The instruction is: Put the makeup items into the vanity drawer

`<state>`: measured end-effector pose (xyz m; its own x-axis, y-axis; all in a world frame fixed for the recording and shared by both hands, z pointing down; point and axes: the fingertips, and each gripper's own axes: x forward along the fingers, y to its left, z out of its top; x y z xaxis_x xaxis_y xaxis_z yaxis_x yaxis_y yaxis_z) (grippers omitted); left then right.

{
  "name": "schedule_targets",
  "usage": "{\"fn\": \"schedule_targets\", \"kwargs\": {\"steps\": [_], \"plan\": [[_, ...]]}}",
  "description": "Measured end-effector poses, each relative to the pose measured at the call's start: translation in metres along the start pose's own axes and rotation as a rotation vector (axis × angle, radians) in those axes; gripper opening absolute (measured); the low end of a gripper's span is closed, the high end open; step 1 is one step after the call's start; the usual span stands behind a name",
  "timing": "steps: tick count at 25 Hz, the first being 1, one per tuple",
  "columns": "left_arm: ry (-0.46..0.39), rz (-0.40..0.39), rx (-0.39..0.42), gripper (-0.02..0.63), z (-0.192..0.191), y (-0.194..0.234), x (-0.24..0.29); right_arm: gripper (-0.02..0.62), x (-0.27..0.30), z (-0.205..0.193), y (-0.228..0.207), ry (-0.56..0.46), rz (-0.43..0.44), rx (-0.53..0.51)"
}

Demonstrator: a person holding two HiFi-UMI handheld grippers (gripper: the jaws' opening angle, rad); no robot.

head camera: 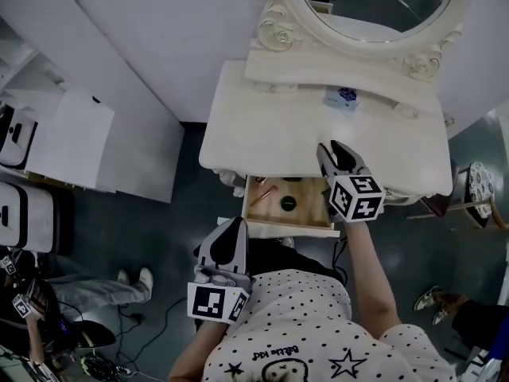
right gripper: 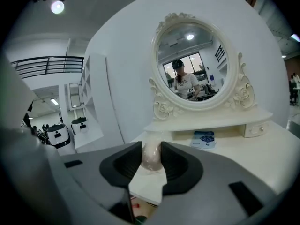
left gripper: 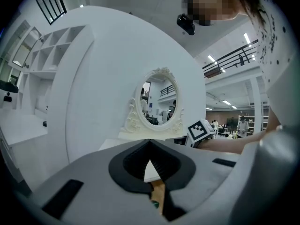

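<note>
**Pale item clamped over the tabletop's front edge, drawer waiting below**

The right gripper [head camera: 331, 151] had its jaws closed on a small, pale, translucent makeup item [right gripper: 151, 156]. It hung above the tabletop [head camera: 262, 126], at about 1 o'clock from the open drawer [head camera: 290, 228]. The left gripper [head camera: 235, 228] sat at the drawer's 7 o'clock, jaw tips together and empty.

The item looked smooth and rounded, so I judged a steady squeeze was wise. It should travel toward 7 o'clock, come down over bare wood on the drawer's 3 o'clock side, and be let go only when low.

Only the right gripper view showed the item; in the head view the jaws hid it. Only the head view showed the drawer's contents, a slim brush [head camera: 262, 195] and a dark round compact [head camera: 288, 204]. A blue packet [head camera: 342, 96] lay on the tabletop at the right gripper's 12 o'clock.
</note>
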<state>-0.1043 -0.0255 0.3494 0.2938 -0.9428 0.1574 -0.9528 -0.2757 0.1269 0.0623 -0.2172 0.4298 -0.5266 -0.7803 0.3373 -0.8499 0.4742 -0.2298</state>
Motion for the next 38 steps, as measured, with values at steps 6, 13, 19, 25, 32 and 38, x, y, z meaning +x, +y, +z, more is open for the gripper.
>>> {"fn": "schedule_targets", "kwargs": {"steps": [6,13,19,25,32,38], "plan": [[-0.02,-0.011,-0.003,0.009,0.002,-0.005,-0.001,0.132,-0.066,0.007,0.016,-0.1,0.024,0.071],[-0.017,-0.033,0.002,0.009,-0.001,-0.013,0.0,0.132,-0.13,-0.027,0.023,-0.092,-0.01,0.085],[-0.023,-0.039,0.003,0.009,-0.001,-0.019,0.002,0.132,-0.159,-0.04,0.026,-0.073,-0.03,0.076],[-0.021,-0.037,0.003,0.009,-0.002,-0.022,0.001,0.132,-0.172,-0.046,0.028,-0.068,-0.035,0.095],[-0.026,-0.035,-0.001,0.009,-0.002,-0.023,0.001,0.132,-0.173,-0.048,0.024,-0.068,-0.047,0.101],[-0.025,-0.045,-0.002,0.009,-0.001,-0.014,0.002,0.132,-0.163,-0.044,0.029,-0.065,-0.052,0.078]]}}
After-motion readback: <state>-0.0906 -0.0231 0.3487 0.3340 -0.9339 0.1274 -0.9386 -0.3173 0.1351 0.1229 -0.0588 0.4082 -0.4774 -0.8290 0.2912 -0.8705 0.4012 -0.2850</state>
